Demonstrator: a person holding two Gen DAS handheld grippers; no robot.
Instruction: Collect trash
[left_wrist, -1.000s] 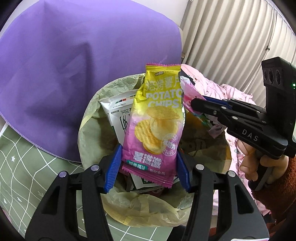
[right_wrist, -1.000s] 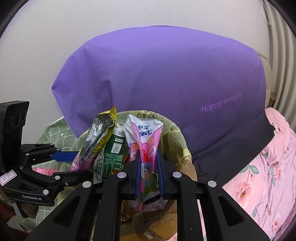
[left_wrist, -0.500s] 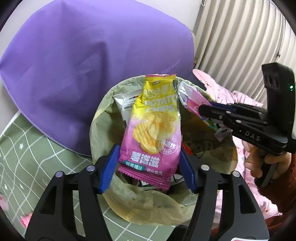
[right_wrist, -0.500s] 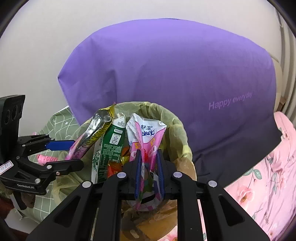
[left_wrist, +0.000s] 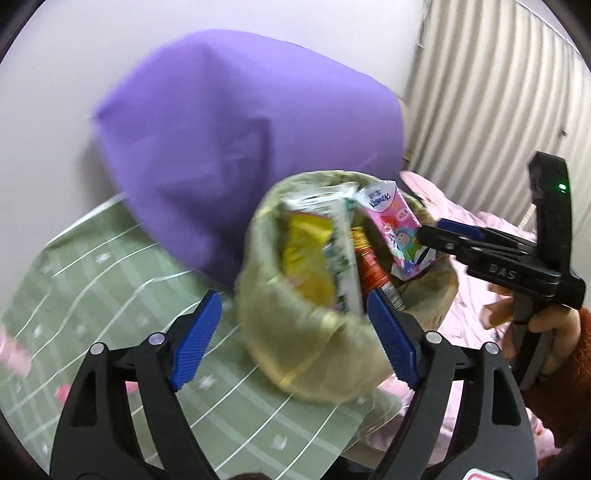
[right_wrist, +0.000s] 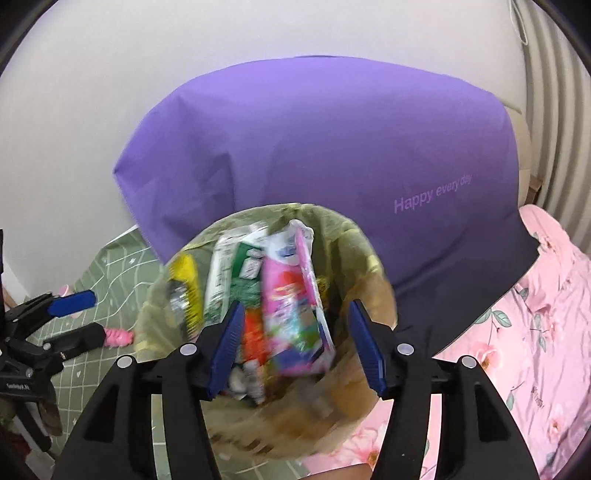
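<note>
A bin lined with a yellowish-green bag (left_wrist: 295, 343) (right_wrist: 155, 314) stands on the bed, full of trash. Inside it are the yellow and pink potato chips bag (left_wrist: 303, 258) (right_wrist: 184, 280), a green and white carton (left_wrist: 345, 258) (right_wrist: 229, 273) and the pink tissue pack (left_wrist: 395, 229) (right_wrist: 291, 295). My left gripper (left_wrist: 295, 336) is open and empty, just in front of the bin. My right gripper (right_wrist: 293, 339) is open and empty above the bin, with the tissue pack lying between its fingers, free. The right gripper also shows in the left wrist view (left_wrist: 491, 254).
A large purple pillow (right_wrist: 332, 147) (left_wrist: 240, 140) leans on the wall behind the bin. A green checked sheet (left_wrist: 92, 288) lies to the left with small pink items (right_wrist: 118, 336) on it. Pink floral fabric (right_wrist: 535, 332) lies to the right, and a curtain (left_wrist: 498, 92) hangs behind.
Both grippers have opened. The chips bag and the tissue pack were let go and dropped into the bin. The left gripper has pulled back and to the left.
</note>
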